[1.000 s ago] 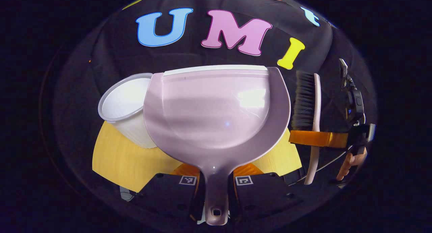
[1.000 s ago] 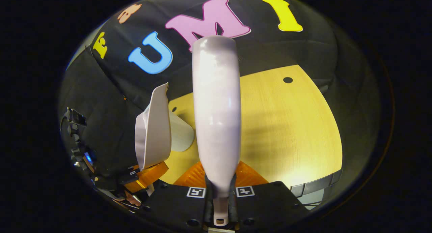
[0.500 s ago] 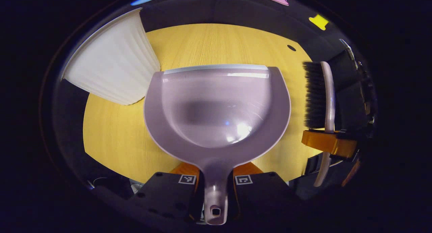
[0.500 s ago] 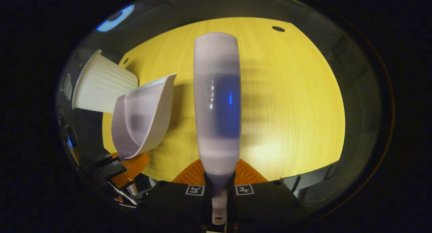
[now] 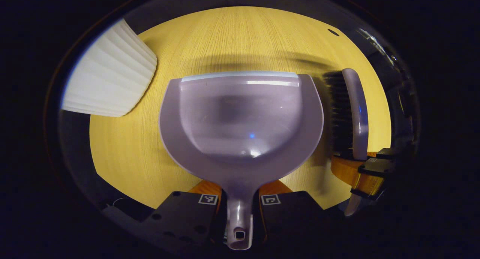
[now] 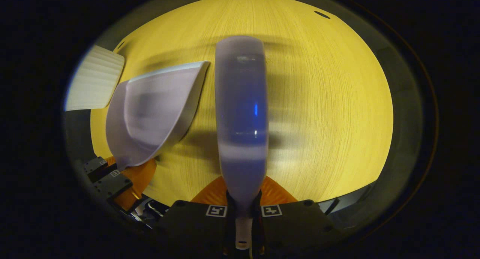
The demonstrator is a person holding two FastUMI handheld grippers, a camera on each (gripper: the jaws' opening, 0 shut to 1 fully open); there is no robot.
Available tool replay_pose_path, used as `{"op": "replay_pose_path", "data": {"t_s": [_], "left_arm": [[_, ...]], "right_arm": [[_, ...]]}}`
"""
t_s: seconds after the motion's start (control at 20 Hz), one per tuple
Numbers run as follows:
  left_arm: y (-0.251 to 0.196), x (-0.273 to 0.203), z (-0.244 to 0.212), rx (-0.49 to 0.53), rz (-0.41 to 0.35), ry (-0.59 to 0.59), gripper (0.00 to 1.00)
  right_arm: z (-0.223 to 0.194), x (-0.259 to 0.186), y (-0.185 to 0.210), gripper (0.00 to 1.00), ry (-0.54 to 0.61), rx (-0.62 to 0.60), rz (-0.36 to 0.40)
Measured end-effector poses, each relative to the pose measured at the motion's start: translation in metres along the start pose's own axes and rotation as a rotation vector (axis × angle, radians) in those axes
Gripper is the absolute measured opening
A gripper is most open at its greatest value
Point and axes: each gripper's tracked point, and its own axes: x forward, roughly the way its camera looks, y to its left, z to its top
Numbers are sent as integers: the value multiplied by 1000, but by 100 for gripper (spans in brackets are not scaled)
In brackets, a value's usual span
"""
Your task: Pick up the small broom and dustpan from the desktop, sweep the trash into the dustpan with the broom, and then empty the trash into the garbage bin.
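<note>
In the left gripper view my left gripper (image 5: pixel 240 202) is shut on the handle of the pale lilac dustpan (image 5: pixel 242 124), whose pan looks empty and hangs over the yellow wooden desktop (image 5: pixel 127 154). To its right the small broom (image 5: pixel 350 113) with black bristles is held by the other gripper (image 5: pixel 369 172). In the right gripper view my right gripper (image 6: pixel 243 210) is shut on the broom (image 6: pixel 242 113), seen from its lilac back, bristles hidden. The dustpan (image 6: pixel 153 113) hangs at the left in the left gripper (image 6: pixel 120 180). The white ribbed garbage bin (image 5: pixel 107 83) stands at the upper left.
The bin (image 6: pixel 93 83) sits at the desktop's left edge in the right gripper view. A small dark hole (image 6: pixel 321 14) marks the far right of the desktop (image 6: pixel 326 101). Dark booth cloth surrounds the table edges.
Both grippers have tipped down toward the desktop; the booth wall has left both views. The dustpan has swung from upright to lying low and flatter, and the bin has slid to the upper left.
</note>
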Motion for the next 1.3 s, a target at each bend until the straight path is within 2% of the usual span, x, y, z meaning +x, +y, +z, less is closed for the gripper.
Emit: {"op": "replay_pose_path", "data": {"t_s": [0.25, 0.65, 0.75, 0.85, 0.9, 1.0, 1.05, 1.25, 1.3], "left_arm": [[-1, -7, -2, -21, -4, 31, 26], [1, -7, -14, 48, -26, 172, 28], [2, -12, -10, 55, -15, 176, 30], [-4, -10, -11, 52, -11, 179, 39], [-5, -11, -18, 48, -23, 200, 52], [-10, -11, -25, 40, -41, 216, 87], [-11, -9, -26, 36, -45, 211, 87], [-17, -21, -30, 57, -59, 147, 87], [-16, -28, -35, 85, -53, 139, 87]], "right_arm": [[-4, 1, 1, 18, 38, 12, -19], [-6, -2, 0, 25, 68, 22, -29], [-7, -4, -1, 29, 69, 27, -34], [-6, -12, -3, 33, 49, 37, -44], [-7, -13, -4, 54, 45, 40, -52], [-10, -20, -6, 96, 44, 36, -47], [-10, -24, -5, 100, 32, 37, -50], [-17, -41, -2, 100, -8, -6, -26], [-21, -46, -5, 96, -24, -35, -27]]}}
